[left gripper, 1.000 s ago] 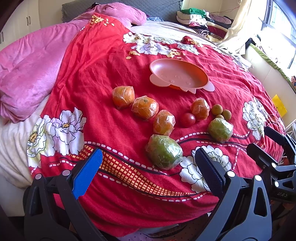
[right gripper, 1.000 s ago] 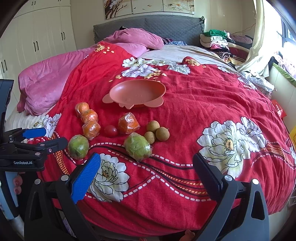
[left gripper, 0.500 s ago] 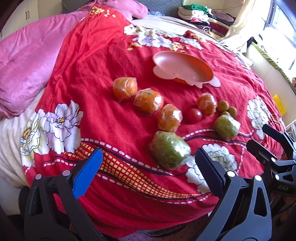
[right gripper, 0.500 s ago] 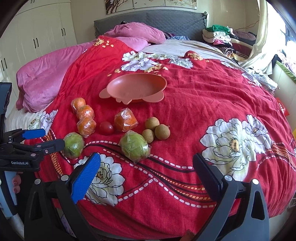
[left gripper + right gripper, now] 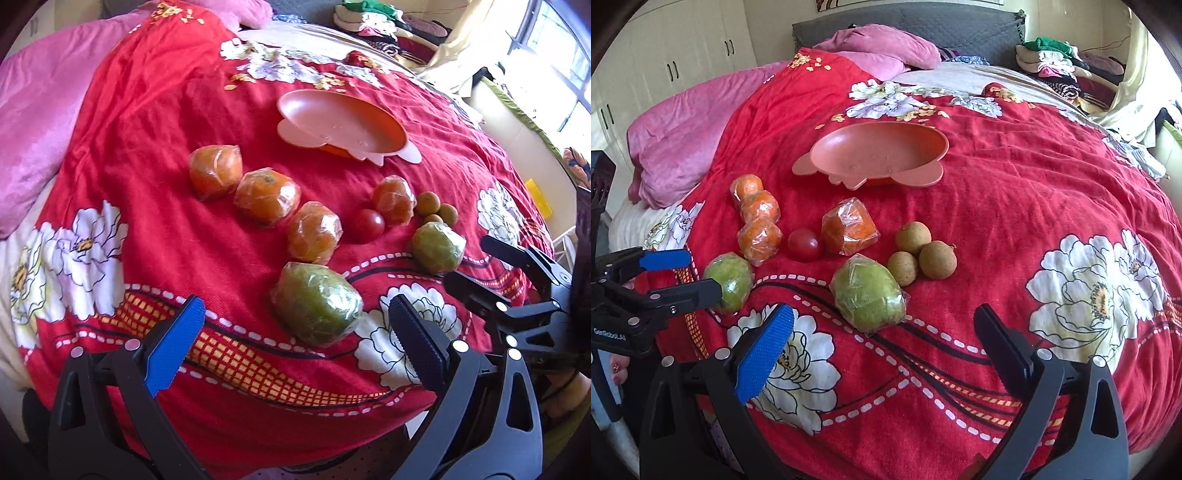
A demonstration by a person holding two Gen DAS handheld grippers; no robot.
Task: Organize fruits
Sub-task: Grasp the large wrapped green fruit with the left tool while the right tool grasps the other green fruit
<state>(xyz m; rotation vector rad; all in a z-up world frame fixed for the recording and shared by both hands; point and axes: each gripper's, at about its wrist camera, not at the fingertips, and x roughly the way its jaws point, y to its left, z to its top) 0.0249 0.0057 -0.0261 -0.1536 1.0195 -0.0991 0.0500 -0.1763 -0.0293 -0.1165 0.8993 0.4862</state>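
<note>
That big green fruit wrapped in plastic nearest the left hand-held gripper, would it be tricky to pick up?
Probably a little. The green fruit is rounded, so a nudge might roll it on the soft red blanket. Its crinkled plastic wrap looks glossy and loose, so pads may slip or catch film first. It looks firm, likely heavy for its size.

Bedspread [image 5: 1015,206]: red, white flowers, dashed lines. Dish [image 5: 879,155]: salmon pink. Wrapped oranges [image 5: 759,210]: orange. Wrapped citrus [image 5: 868,291]: green. Tomato [image 5: 804,244]: red. Longans [image 5: 925,251]: tan. Quilt [image 5: 683,147]: pink.
</note>
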